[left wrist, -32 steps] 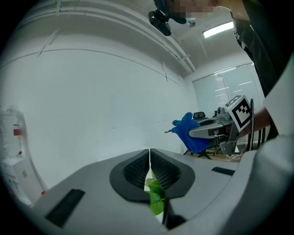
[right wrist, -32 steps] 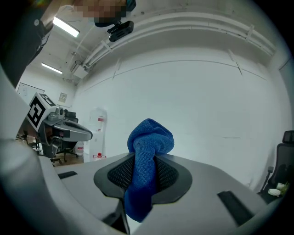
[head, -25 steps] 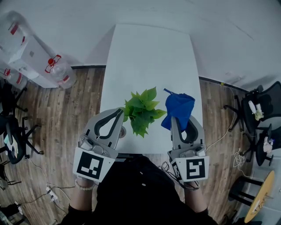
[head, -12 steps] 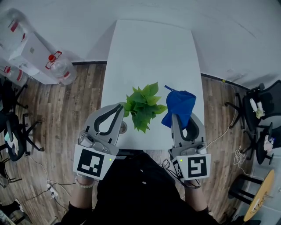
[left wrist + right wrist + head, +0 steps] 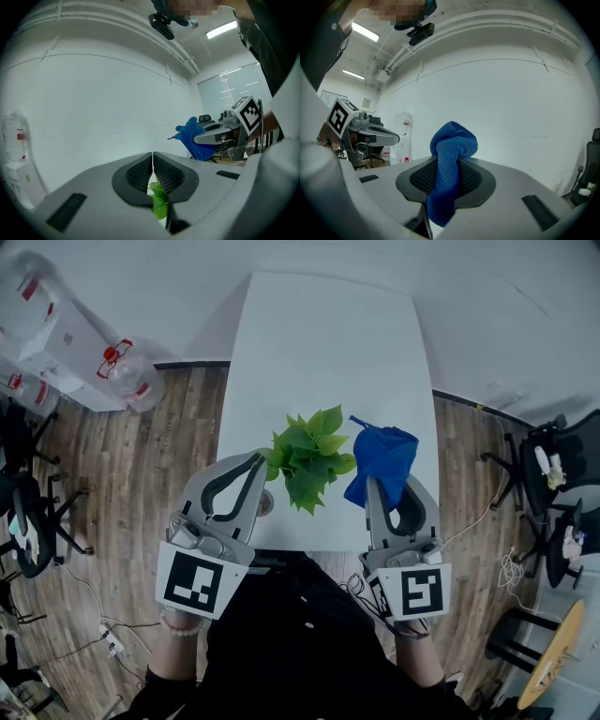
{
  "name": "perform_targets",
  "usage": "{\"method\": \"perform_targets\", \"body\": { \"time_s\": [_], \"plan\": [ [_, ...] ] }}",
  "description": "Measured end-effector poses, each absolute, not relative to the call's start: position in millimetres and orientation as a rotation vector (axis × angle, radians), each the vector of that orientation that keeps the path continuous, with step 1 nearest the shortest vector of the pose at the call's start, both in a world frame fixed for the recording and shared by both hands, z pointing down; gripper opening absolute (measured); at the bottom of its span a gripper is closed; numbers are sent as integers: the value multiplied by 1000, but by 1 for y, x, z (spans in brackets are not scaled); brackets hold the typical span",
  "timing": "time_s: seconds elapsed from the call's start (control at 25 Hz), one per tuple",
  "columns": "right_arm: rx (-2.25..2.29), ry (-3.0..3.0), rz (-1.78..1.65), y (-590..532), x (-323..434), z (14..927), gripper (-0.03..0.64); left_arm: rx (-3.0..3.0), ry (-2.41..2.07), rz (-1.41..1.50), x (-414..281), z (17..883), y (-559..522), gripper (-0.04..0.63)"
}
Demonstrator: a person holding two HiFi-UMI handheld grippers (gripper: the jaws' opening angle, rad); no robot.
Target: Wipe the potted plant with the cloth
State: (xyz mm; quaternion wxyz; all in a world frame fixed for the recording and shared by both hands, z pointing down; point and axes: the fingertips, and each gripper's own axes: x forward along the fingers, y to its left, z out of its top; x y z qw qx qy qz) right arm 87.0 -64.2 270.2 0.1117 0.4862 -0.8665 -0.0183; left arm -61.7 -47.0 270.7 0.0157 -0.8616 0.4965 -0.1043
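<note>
White table holds the potted plant; left gripper fingers meet, right gripper fingers clamp the cloth.

- Head view drifts. The counter sits higher in the frame than a second ago, and its far edge is closer to the top.
- The potted plant and the cloth ride up with it, and the plant also edges slightly right.
- The tips of the left hand-held gripper and the right hand-held gripper shift up by about as much.
- More of the person's dark clothing fills the bottom of the frame.
</note>
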Motion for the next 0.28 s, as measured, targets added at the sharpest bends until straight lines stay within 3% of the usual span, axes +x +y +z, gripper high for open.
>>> {"method": "perform_targets", "body": {
  "time_s": [0.28],
  "plan": [
    [1423,-2544,-63,-65,82,273,124,-2676,1540,-320,-65,274,-50,18]
  ]
}}
